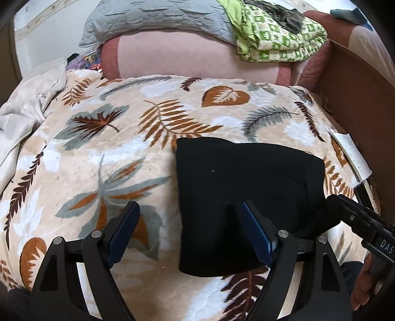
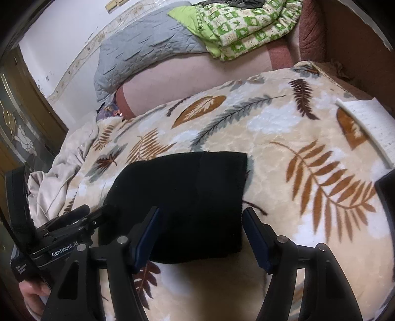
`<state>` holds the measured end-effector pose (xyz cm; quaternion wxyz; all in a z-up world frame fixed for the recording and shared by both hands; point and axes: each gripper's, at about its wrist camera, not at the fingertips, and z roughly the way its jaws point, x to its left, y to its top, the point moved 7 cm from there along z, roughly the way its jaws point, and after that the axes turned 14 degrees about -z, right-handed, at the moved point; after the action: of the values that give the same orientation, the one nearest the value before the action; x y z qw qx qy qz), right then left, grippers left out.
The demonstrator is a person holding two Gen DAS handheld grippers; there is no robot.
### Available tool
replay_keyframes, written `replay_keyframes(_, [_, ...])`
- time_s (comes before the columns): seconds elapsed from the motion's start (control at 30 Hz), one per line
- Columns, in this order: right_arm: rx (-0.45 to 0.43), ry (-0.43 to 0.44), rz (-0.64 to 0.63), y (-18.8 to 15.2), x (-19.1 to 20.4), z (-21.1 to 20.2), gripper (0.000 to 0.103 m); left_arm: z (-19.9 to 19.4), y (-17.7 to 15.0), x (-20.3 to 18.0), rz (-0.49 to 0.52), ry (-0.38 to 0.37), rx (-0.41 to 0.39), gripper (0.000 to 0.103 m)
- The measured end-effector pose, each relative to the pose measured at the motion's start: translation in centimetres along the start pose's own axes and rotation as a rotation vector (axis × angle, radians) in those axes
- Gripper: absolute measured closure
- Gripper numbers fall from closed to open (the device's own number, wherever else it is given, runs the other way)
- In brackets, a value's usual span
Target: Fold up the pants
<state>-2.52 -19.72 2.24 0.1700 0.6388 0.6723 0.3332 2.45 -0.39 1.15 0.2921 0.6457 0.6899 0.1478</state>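
Both grippers hang spread apart and hold nothing. Seen from its own camera, the left gripper [image 1: 188, 210] sits over the near left edge of the pants [image 1: 246, 187], one finger above the black cloth and the other above the leaf-print blanket [image 1: 103, 138]. From the other camera, the right gripper [image 2: 201, 216] hovers over the near right edge of the pants [image 2: 182, 197], which lie folded into a compact black block on the bed. Behind them rest a grey quilt [image 1: 153, 19] and a green patterned blanket [image 1: 279, 37].
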Motion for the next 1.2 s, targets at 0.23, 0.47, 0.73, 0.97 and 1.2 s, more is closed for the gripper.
replay_keyframes(0.23, [-0.003, -0.011, -0.016, 0.5, 0.4, 0.5, 0.026, 0.2, 0.1, 0.3, -0.009, 0.000, 0.001, 0.019])
replay_keyframes(0.47, [0.001, -0.015, 0.013, 0.5, -0.4, 0.8, 0.021, 0.5, 0.0, 0.2, -0.010, -0.004, 0.005, 0.019])
replay_keyframes(0.73, [0.018, -0.015, 0.020, 0.1, -1.0, 1.5, 0.021, 1.0, -0.2, 0.1, -0.025, -0.009, 0.024, 0.019])
replay_keyframes(0.97, [0.015, -0.016, 0.044, 0.0, -1.9, 1.7, 0.020, 1.4, -0.4, 0.0, -0.030, -0.026, 0.041, 0.019])
replay_keyframes(1.2, [0.040, -0.017, 0.056, -0.6, -2.6, 2.7, 0.020, 1.9, -0.5, -0.2, -0.039, -0.055, 0.062, 0.019])
